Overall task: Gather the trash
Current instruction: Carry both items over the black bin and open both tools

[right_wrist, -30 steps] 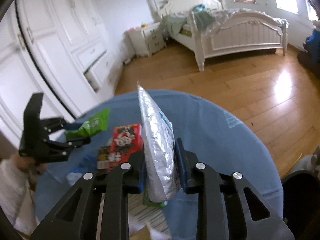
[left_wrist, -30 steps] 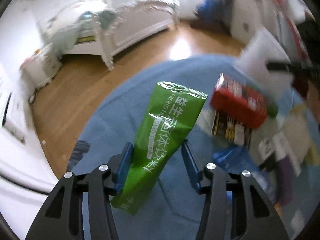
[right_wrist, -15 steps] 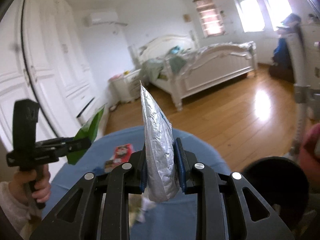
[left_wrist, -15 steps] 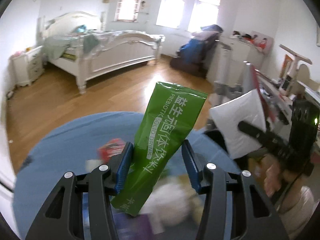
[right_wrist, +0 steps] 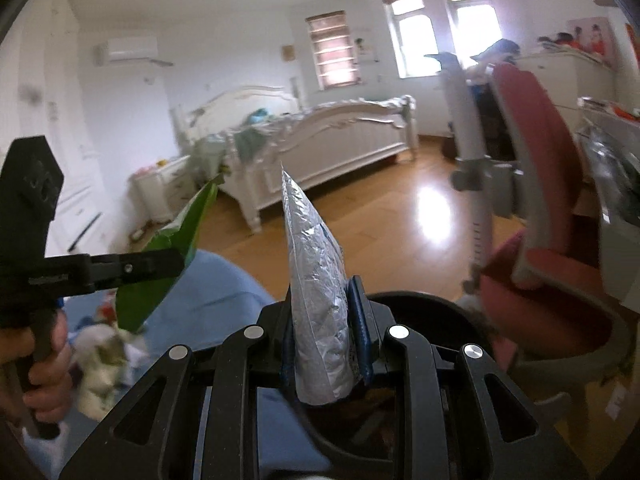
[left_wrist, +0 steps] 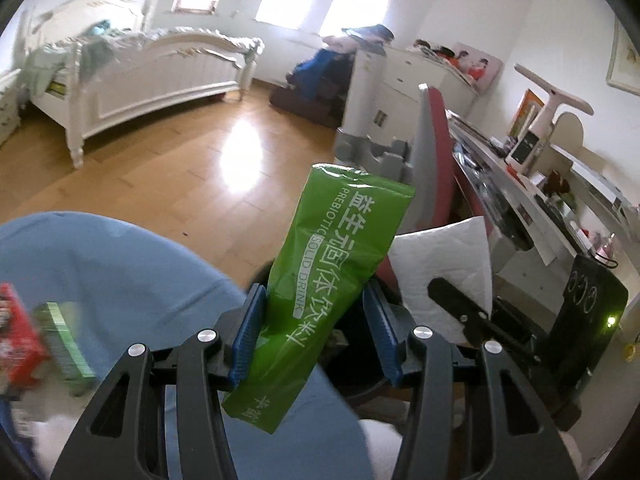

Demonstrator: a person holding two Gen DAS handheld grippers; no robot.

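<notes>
We had the bin (right_wrist: 420,312), dark and round, just past the right claw (right_wrist: 324,344) and low behind the left claw (left_wrist: 316,336), beside the blue surface (left_wrist: 120,264). The left claw gripped the green packet (left_wrist: 336,280) upright between its pads; the right claw was closed on the foil pouch (right_wrist: 316,296), tip up.

We judged the step to be dropping both into the bin. To do it well, we would bring each claw over the bin mouth before letting go, since both are light and could drift onto the floor.

Only the right view showed the bin rim plainly, and the hand (right_wrist: 44,364) holding the left tool. Only the left view showed the pouch's white face and a red box (left_wrist: 16,336) left of the claw.
</notes>
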